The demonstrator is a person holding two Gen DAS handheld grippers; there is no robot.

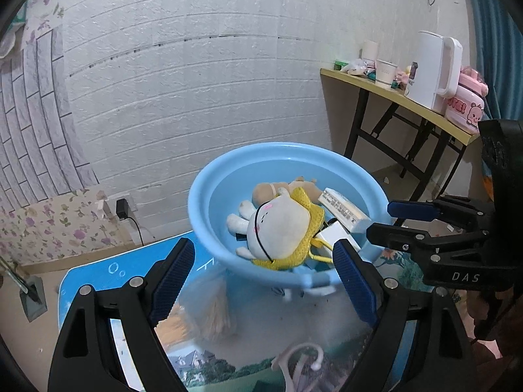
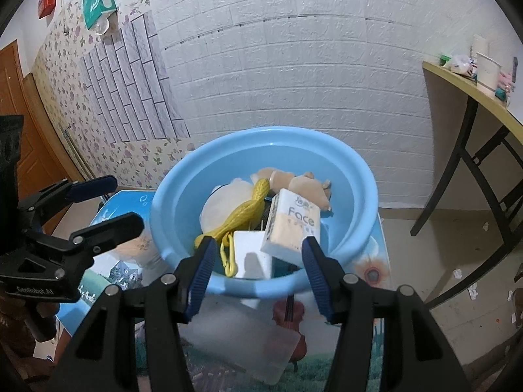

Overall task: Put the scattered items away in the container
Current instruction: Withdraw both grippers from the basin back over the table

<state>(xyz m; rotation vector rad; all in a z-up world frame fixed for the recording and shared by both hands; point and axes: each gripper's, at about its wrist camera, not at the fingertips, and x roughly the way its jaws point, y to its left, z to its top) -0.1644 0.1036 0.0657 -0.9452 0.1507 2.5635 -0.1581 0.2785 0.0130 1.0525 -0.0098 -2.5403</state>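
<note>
A light blue basin [image 1: 209, 202] [image 2: 356, 176] stands on a small picture-printed table [image 1: 85, 281]. In it lie a white plush toy in yellow mesh [image 1: 278, 225], a brown plush toy [image 2: 304, 183], a tissue pack marked "Face" [image 2: 291, 225] and a white box [image 2: 251, 254]. My left gripper [image 1: 263, 281] hangs open before the basin's near rim, over a clear bag of tan sticks [image 1: 212, 313] on the table. A white plastic hook [image 1: 300, 356] lies nearer to me. My right gripper [image 2: 258, 272] is open with nothing between its fingers, above a flat translucent bag [image 2: 242, 336].
A white brick-pattern wall stands close behind the basin. To the right is a folding desk [image 1: 392, 94] with a white kettle [image 1: 431, 68], a paper cup and a pink box. A charger [image 1: 122, 209] is plugged in at the wall. Paper scraps litter the floor [image 2: 457, 274].
</note>
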